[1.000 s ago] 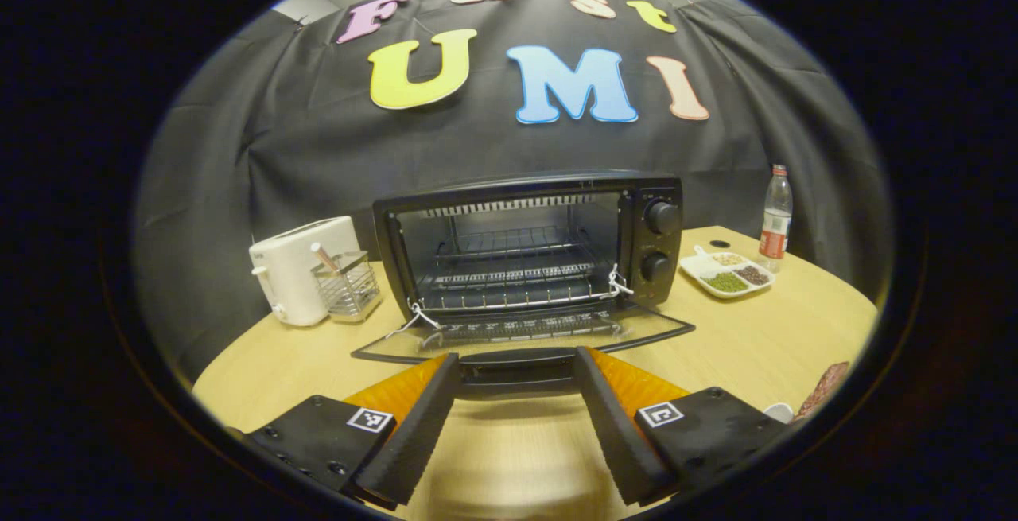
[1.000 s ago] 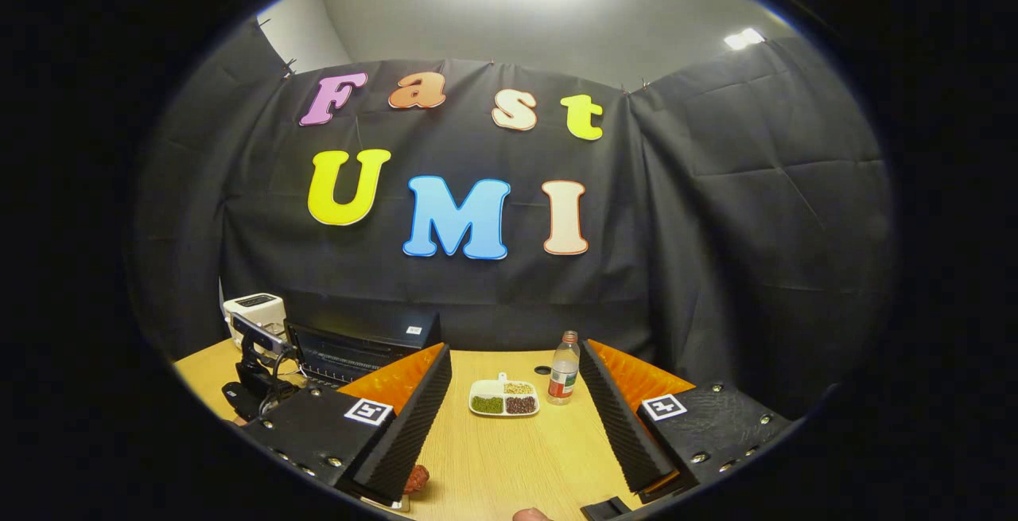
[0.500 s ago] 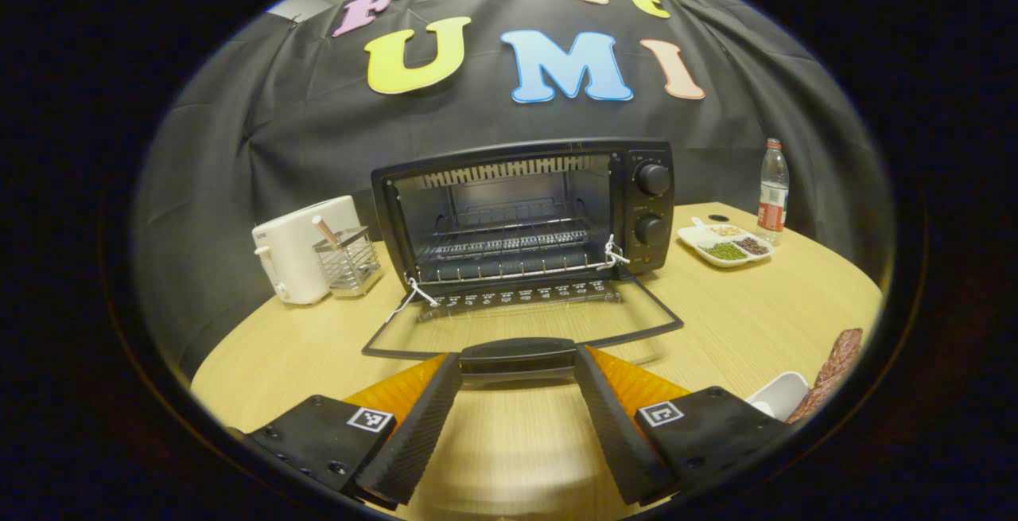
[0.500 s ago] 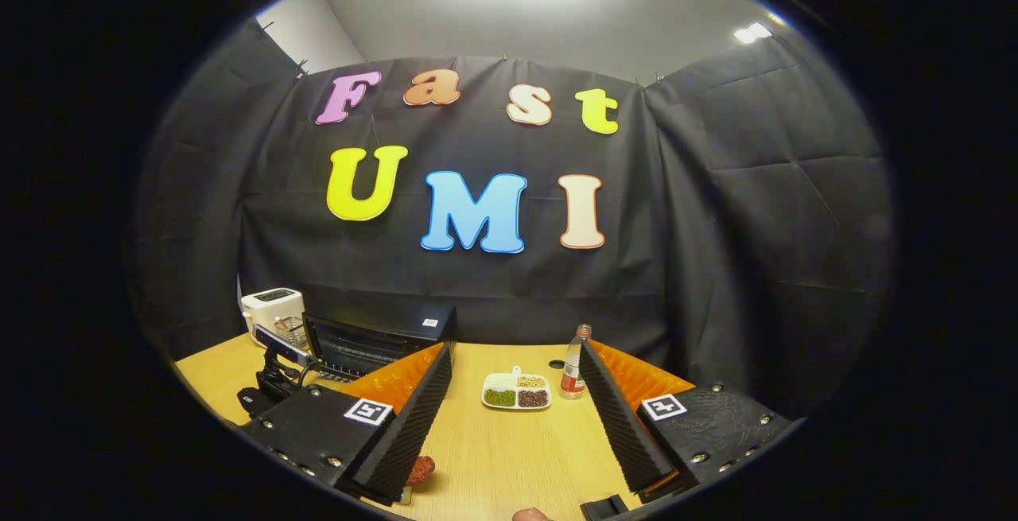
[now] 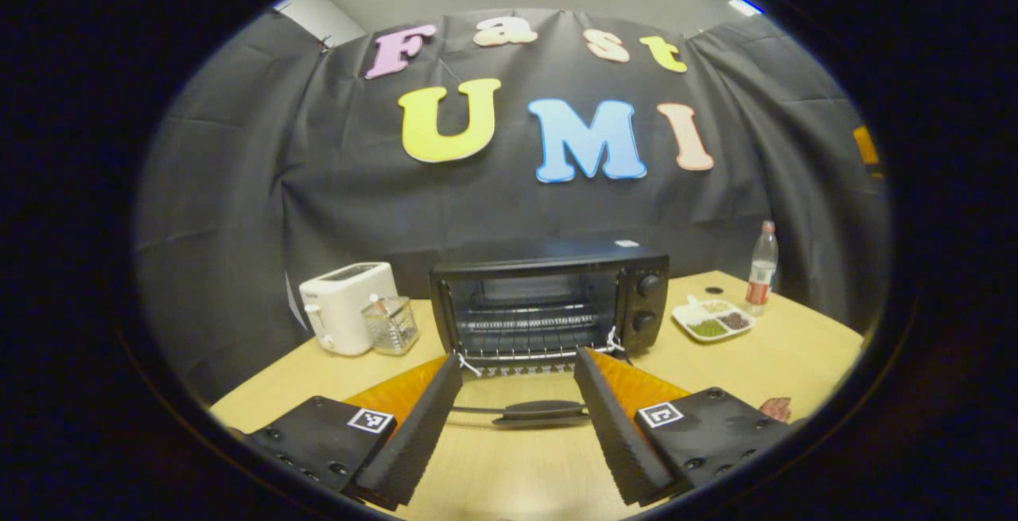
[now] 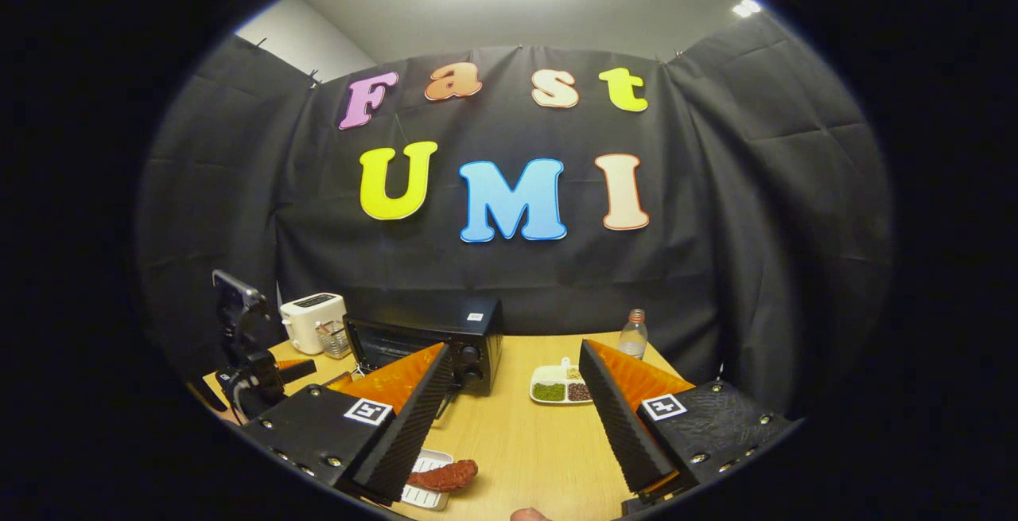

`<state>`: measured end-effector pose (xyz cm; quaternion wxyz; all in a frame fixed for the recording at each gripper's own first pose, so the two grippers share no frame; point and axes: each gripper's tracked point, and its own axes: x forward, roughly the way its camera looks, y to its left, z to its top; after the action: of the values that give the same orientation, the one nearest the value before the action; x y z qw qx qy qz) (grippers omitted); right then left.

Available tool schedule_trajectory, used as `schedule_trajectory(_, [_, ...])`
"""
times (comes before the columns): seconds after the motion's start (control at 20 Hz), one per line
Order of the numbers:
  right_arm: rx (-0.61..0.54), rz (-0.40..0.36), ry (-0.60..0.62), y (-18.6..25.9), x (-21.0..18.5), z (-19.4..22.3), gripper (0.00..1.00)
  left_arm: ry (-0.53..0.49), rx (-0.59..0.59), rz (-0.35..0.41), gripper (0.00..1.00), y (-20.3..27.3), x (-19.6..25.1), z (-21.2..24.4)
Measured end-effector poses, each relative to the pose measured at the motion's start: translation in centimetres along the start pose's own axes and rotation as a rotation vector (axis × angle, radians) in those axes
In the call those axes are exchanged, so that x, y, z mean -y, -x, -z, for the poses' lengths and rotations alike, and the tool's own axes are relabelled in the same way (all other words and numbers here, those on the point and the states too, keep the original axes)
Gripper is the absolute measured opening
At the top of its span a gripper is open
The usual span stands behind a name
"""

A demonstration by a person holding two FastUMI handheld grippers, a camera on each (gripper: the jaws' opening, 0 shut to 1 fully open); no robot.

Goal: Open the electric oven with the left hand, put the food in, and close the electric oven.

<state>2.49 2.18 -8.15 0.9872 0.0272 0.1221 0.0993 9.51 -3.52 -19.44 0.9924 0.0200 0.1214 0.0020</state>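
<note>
The black electric oven (image 5: 549, 306) stands at the table's middle with its glass door folded down flat, wire rack bare inside. The door handle (image 5: 541, 410) appears in the gap between my left gripper's (image 5: 517, 360) spread fingers, and neither finger touches it; this gripper is open. In the right gripper view the oven (image 6: 445, 338) sits left of centre. A reddish-brown piece of food (image 6: 443, 475) lies on a small white tray (image 6: 421, 491) by my right gripper's (image 6: 515, 350) left finger. The right gripper is open and holds nothing. The food (image 5: 775, 407) also peeks in at the left gripper view's right edge.
A white toaster (image 5: 346, 306) and a wire utensil holder (image 5: 390, 324) stand left of the oven. To its right are a white divided dish of beans (image 5: 710, 322) and a water bottle (image 5: 761, 266). The other hand-held gripper (image 6: 246, 362) shows at far left.
My left gripper has let go of the door handle and drawn back and up from the oven; the door stays down. The right gripper view has swung, bringing the food and tray into sight.
</note>
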Motion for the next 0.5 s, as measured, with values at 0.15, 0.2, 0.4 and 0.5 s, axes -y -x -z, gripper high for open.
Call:
schedule_trajectory(0.15, [-0.092, -0.06, -0.019, -1.3, -1.2, 3.0, 0.98, 0.009, 0.059, -0.023, 1.0, 2.3, -1.9, -3.7])
schedule_trajectory(0.2, [-0.119, -0.08, -0.032, -1.6, -1.6, 3.9, 0.98, 0.007, 0.078, -0.029, 1.0, 3.1, -2.5, -4.8])
schedule_trajectory(0.4, [-0.225, -0.132, -0.058, -2.6, -2.3, 8.1, 0.98, 0.006, 0.123, -0.05, 0.9, 6.0, -4.3, -8.0])
schedule_trajectory(0.5, [-0.284, -0.151, -0.088, -2.9, -2.6, 10.0, 0.98, 0.006, 0.139, -0.063, 0.95, 7.4, -5.3, -9.3])
